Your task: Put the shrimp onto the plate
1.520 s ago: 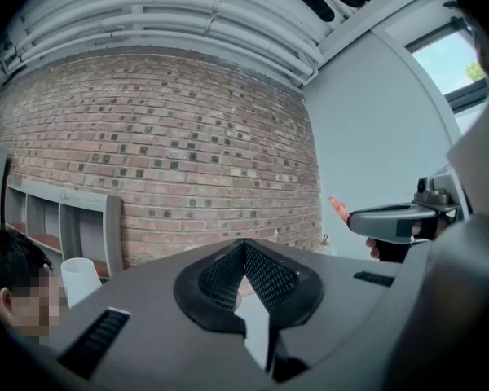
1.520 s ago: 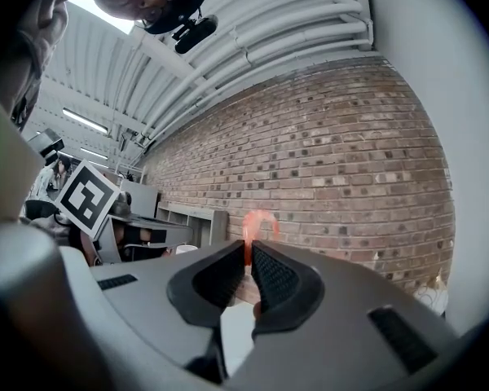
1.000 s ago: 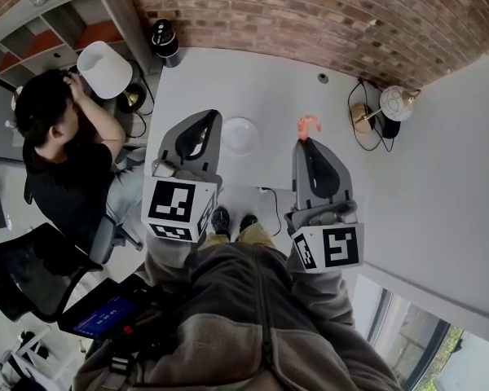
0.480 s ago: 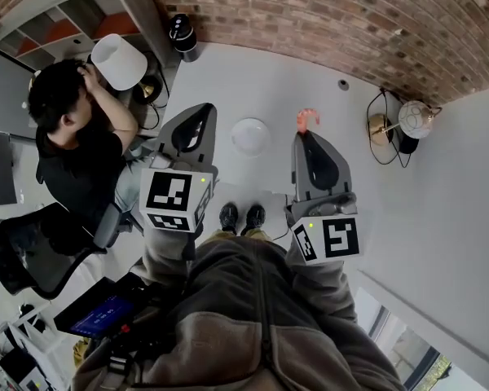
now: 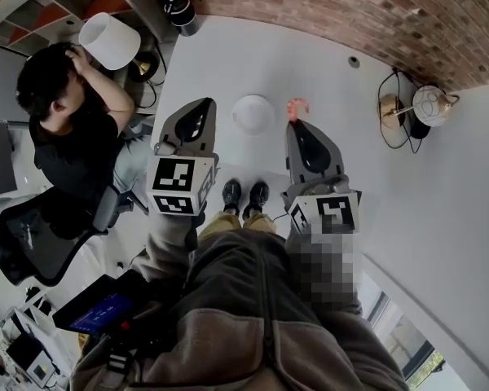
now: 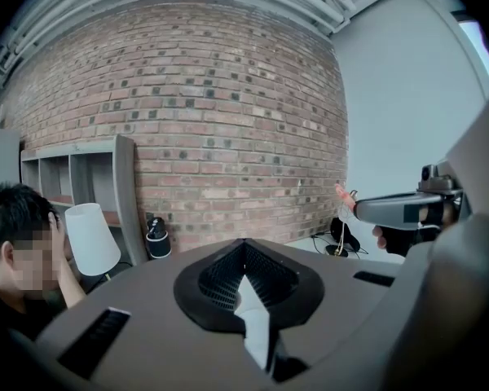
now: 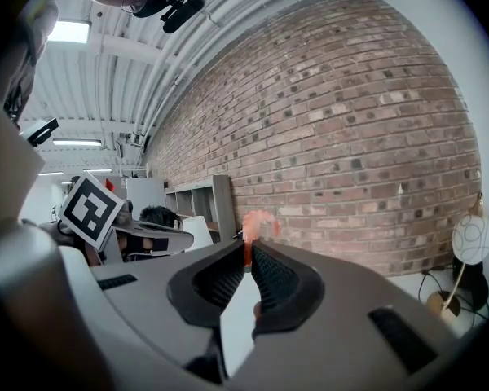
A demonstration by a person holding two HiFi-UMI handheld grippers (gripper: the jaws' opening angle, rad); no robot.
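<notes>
A small white plate (image 5: pixel 253 114) sits on the white table (image 5: pixel 326 96) near its front edge. A pink shrimp (image 5: pixel 296 107) is pinched at the tip of my right gripper (image 5: pixel 294 120), just right of the plate and raised off the table. The right gripper view shows the shrimp (image 7: pixel 257 222) sticking up from that gripper's (image 7: pixel 248 255) closed jaws. My left gripper (image 5: pixel 197 106) hovers left of the plate, shut and holding nothing. In the left gripper view its jaws (image 6: pixel 244 244) meet, and the right gripper (image 6: pixel 399 210) with the shrimp (image 6: pixel 341 192) shows at right.
A seated person (image 5: pixel 65 120) is left of the table beside a white lampshade (image 5: pixel 107 41). A black cylinder (image 5: pixel 178 8) stands at the table's far left corner. A globe desk lamp (image 5: pixel 428 104) with cables stands at the right. A brick wall (image 5: pixel 375 15) runs behind.
My right gripper has carried the shrimp left, closer to the plate. The left gripper stays shut and has moved little. The head view has shifted, so the table sits higher in frame.
</notes>
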